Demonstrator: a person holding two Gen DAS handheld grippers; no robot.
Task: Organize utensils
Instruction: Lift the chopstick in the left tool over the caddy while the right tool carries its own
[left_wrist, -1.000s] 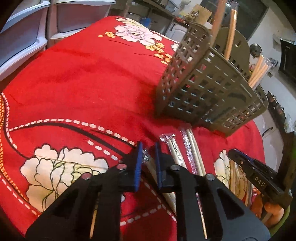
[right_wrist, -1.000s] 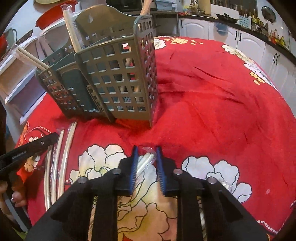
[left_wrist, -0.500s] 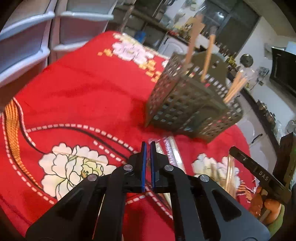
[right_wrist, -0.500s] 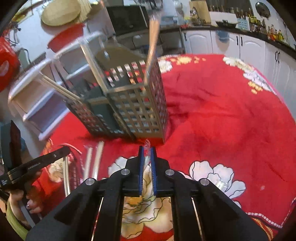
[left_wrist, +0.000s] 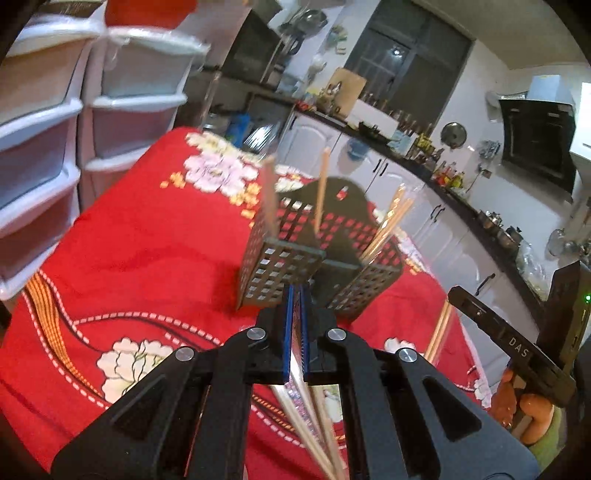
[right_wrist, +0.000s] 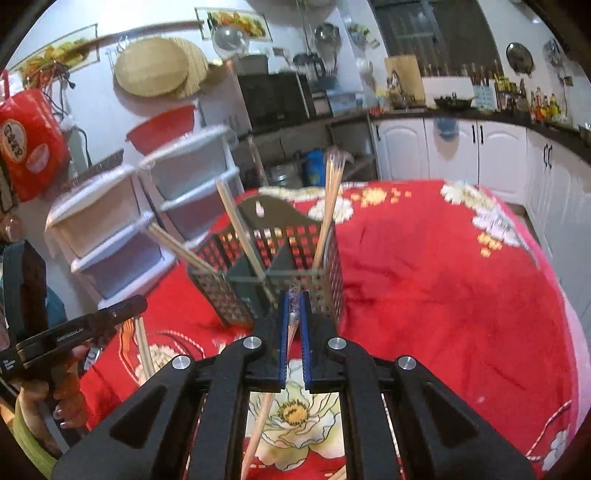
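Observation:
A grey slotted utensil caddy (left_wrist: 284, 262) stands on the red flowered tablecloth (left_wrist: 147, 240); it also shows in the right wrist view (right_wrist: 240, 295). Several wrapped chopsticks (right_wrist: 332, 206) stand in its compartments. My left gripper (left_wrist: 295, 295) is shut on a wrapped chopstick pair (left_wrist: 306, 421) that hangs down below the fingers, lifted in front of the caddy. My right gripper (right_wrist: 293, 299) is shut on another wrapped chopstick pair (right_wrist: 262, 424), also lifted just before the caddy. More wrapped chopsticks (right_wrist: 142, 343) lie on the cloth.
White plastic drawer units (left_wrist: 48, 155) stand behind the table on the left. Kitchen cabinets (right_wrist: 461, 155) and a counter run along the back. The right gripper shows at the right edge of the left wrist view (left_wrist: 517, 350); the left gripper shows at the right wrist view's left edge (right_wrist: 74, 332).
Both grippers closed on wrapped chopstick pairs lying on the cloth and lifted them up. Both now sit higher, facing the caddy's top.

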